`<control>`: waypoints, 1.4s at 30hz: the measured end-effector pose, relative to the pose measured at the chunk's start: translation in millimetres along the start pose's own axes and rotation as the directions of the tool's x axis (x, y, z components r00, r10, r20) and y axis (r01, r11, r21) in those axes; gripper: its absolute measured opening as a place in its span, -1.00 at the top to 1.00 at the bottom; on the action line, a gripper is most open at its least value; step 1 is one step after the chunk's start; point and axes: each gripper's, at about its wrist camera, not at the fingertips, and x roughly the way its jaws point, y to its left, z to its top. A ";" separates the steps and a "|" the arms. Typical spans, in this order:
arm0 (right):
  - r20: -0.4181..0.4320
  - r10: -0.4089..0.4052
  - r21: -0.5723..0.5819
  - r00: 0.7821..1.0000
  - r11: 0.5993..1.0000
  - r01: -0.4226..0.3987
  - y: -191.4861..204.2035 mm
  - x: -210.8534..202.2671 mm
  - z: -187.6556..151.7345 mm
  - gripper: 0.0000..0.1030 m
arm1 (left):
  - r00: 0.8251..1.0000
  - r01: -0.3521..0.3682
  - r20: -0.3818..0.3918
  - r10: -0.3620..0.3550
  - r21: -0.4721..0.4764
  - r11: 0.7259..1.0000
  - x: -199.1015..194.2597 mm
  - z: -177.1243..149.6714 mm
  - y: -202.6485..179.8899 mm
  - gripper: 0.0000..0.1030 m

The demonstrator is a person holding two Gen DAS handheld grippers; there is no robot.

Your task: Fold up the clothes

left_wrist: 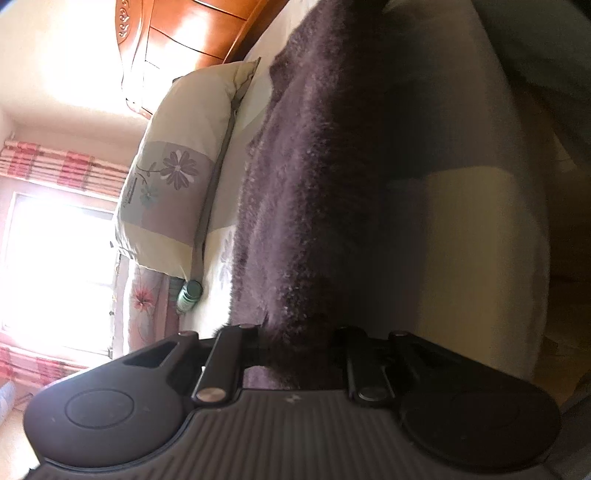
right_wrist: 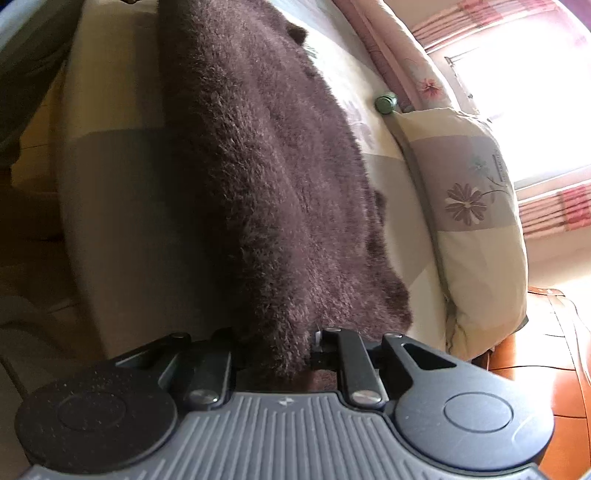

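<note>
A fuzzy dark purple-brown garment [left_wrist: 295,184] stretches away from my left gripper [left_wrist: 295,347] over the bed, and its near edge is pinched between the jaws, which are shut on it. In the right wrist view the same fuzzy garment [right_wrist: 266,192] runs up from my right gripper [right_wrist: 280,354], whose jaws are also shut on its near edge. The fabric hides both pairs of fingertips. The garment hangs taut between the two grippers and partly rests on the cream and grey bedspread [right_wrist: 122,192].
A pillow with a flower print [left_wrist: 177,177] [right_wrist: 465,206] lies along the bed's far side. A small green bottle [left_wrist: 189,295] [right_wrist: 386,102] sits beside it. A wooden headboard [left_wrist: 192,29], a bright window [left_wrist: 55,273] and pink curtains lie beyond.
</note>
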 end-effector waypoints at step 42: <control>0.190 0.053 0.885 0.980 0.423 -0.195 -53.3 -5.3 -65.7 -0.79 | 0.916 0.310 0.120 -0.383 -0.818 0.485 29.3 -71.4 79.6 -0.55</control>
